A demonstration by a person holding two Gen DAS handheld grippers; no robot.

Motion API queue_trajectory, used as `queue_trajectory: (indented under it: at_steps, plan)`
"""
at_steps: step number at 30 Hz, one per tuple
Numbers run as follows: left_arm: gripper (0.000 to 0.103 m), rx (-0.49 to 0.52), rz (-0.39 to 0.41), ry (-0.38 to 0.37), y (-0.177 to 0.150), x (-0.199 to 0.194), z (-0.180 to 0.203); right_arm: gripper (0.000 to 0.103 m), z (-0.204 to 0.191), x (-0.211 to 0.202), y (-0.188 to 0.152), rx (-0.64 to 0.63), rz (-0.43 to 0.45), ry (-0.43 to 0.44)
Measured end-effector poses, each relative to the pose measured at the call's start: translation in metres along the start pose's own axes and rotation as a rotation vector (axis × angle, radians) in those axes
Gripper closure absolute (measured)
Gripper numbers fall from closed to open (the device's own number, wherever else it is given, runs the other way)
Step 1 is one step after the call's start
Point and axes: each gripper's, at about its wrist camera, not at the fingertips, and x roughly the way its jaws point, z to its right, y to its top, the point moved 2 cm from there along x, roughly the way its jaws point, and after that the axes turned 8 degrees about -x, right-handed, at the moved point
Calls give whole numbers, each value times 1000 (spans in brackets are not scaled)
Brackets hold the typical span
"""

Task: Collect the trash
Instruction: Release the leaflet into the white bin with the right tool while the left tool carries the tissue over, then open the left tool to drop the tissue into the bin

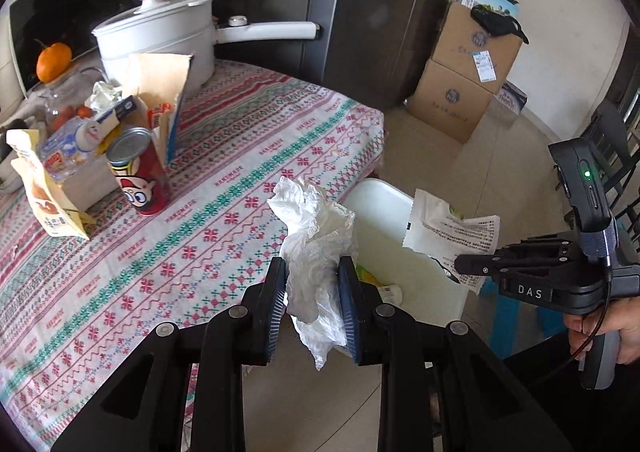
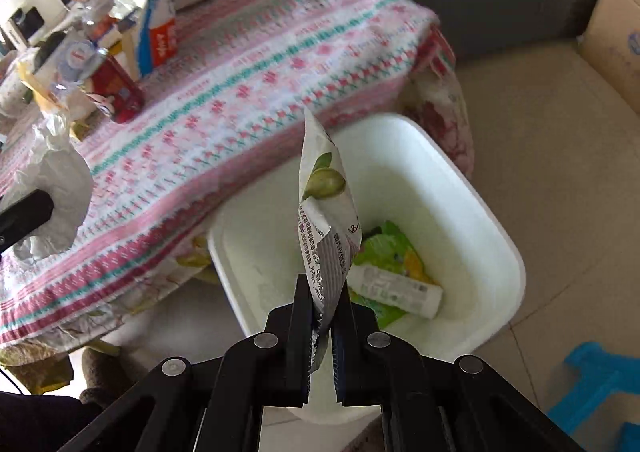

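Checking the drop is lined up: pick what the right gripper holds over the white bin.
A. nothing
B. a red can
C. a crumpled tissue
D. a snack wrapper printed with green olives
D: the right gripper is shut on the olive-printed snack wrapper, above the white bin.

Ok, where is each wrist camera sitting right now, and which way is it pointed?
Left wrist: on the left gripper, above the table's edge, facing across it; shows the clamped crumpled tissue, right gripper and right hand.
Right wrist: on the right gripper, looking down into the white bin; shows the clamped snack wrapper.
Shared: table, bin, tissue, wrapper, red can.
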Motion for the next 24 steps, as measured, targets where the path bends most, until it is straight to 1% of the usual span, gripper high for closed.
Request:
queue_trajectory:
  at_steps: [6, 8, 9, 12, 14, 16, 20, 24]
  plan:
    - [75, 51, -43, 7, -7, 30, 19, 96, 20, 28, -14, 47, -124, -18]
    - [75, 58, -50, 4, -8, 37, 23, 95, 26, 34, -17, 69, -145, -12]
    - [75, 62, -53, 3, -9, 41, 25, 94, 29, 35, -18, 86, -147, 0]
    - [75, 68, -62, -3, -11, 50, 28, 86, 39, 34, -19, 147, -152, 18]
    - [75, 69, -65, -9, -11, 56, 30, 71, 43, 30, -19, 170, -141, 26]
    - [75, 67, -69, -18, -12, 62, 31, 63, 47, 24, -18, 174, -123, 14]
    - [75, 68, -79, -14, -15, 74, 32, 59, 48, 15, -18, 177, -94, -3]
    - [74, 73, -85, -17, -16, 82, 34, 57, 52, 10, -15, 181, -77, -15]
